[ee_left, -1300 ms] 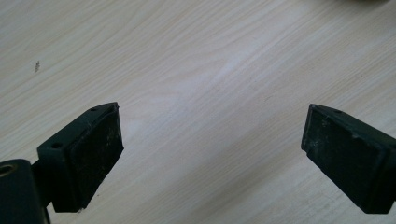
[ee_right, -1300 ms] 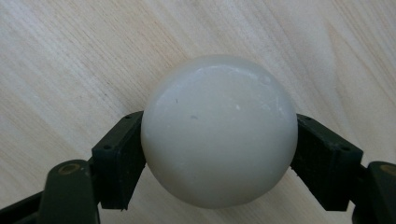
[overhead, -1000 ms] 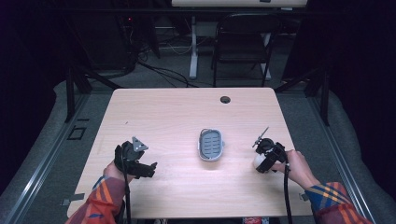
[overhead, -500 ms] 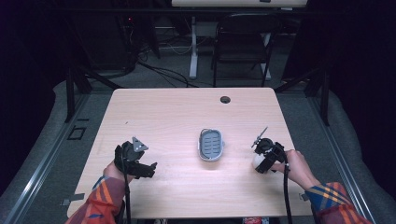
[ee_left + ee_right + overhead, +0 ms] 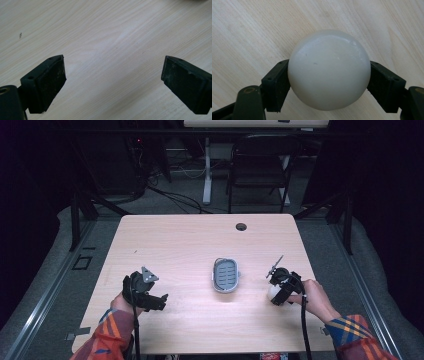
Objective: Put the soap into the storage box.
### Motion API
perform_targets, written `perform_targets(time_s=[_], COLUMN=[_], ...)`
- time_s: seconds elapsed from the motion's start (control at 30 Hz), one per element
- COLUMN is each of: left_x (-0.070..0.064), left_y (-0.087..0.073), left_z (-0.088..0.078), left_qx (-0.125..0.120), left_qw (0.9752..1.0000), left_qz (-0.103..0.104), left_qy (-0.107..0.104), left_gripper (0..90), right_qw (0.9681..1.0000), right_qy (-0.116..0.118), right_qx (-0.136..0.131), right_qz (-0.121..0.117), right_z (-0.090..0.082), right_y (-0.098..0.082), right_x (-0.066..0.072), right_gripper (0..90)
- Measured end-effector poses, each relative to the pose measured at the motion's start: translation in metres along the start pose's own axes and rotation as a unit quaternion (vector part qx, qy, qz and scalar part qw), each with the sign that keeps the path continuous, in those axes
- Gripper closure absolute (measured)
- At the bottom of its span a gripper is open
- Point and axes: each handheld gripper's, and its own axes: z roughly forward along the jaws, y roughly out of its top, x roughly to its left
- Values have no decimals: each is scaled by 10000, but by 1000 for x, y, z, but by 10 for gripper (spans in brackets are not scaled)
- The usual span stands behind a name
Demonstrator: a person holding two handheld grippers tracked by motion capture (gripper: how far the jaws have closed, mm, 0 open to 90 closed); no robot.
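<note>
A: Right gripper (image 5: 329, 75) first — what did it have?

B: Its jaws were clamped on a white soap (image 5: 329, 70), one pad on each flank, the wood grain of the table (image 5: 249, 30) showing behind it.

A: And from above?

B: In the high view the right gripper (image 5: 281, 286) sat near the table's right edge, toward the front, with the soap (image 5: 274, 292) a pale blob at its tip. The right hand (image 5: 314, 297) came in from the front right corner, cable trailing back off the front edge.

A: How about the left?

B: Left gripper (image 5: 113, 75) had its jaws wide apart, nothing between them, just bare wood. In the high view it (image 5: 144, 292) was near the front left corner, the left hand (image 5: 122, 302) behind it in a plaid sleeve (image 5: 107, 337).

A: Anything between the two?

B: A grey dish (image 5: 226, 275), oval and ribbed inside, lay about mid-table, well apart from the left gripper and nearer the right one, touching neither. A dark hole (image 5: 241, 226) showed by the far edge.
</note>
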Motion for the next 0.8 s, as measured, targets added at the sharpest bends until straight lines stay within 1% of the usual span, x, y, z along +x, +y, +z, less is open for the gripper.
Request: perform_targets(time_s=[0.07, 0.1, 0.13, 0.17, 0.2, 0.23, 0.27, 0.37, 0.4, 0.53, 0.63, 0.67, 0.7, 0.8], left_x=[0, 0, 0, 0, 0, 0, 0, 0, 0, 0, 0, 0, 0, -1], left_y=[0, 0, 0, 0, 0, 0, 0, 0, 0, 0, 0, 0, 0, 0], left_z=[0, 0, 0, 0, 0, 0, 0, 0, 0, 1, 1, 1, 1, 1], left_qx=[5, 2, 2, 7, 3, 3, 3, 6, 6, 36, 34, 34, 34, 45], left_qw=[10000, 10000, 10000, 10000, 10000, 10000, 10000, 10000, 10000, 10000, 10000, 10000, 10000, 10000], left_qz=[7, 5, 5, 8, 7, 4, 4, 7, 7, 22, 22, 22, 17, 27], left_qy=[0, -2, -2, 0, -1, -4, -4, 1, 1, -5, -4, -4, -4, -10], left_gripper=[56, 56, 56, 56, 56, 56, 57, 57, 57, 57, 57, 57, 57, 58], right_qw=[10000, 10000, 10000, 10000, 9999, 9999, 9999, 9999, 9999, 9999, 9998, 9995, 9997, 9997], right_qy=[4, 63, -12, 11, 13, 81, 81, -32, 28, -30, -5, -123, -8, -37], right_qx=[-10, -16, 11, 8, 20, -72, -72, 23, -59, -54, -103, 11, -74, -92], right_qz=[-22, -44, -78, -71, -111, -29, -29, -136, -100, -159, -174, -275, -215, -239], right_z=[2, 2, 2, 2, 2, 3, 3, 1, 1, -1, -1, -3, -2, -1], right_y=[3, 5, 5, 7, 7, 8, 8, 12, 13, 17, 21, 23, 23, 27], right_x=[3, 3, 4, 4, 4, 6, 6, 6, 7, 7, 9, 8, 9, 11], right_gripper=[239, 239, 240, 239, 240, 239, 239, 239, 239, 240, 240, 240, 240, 240])
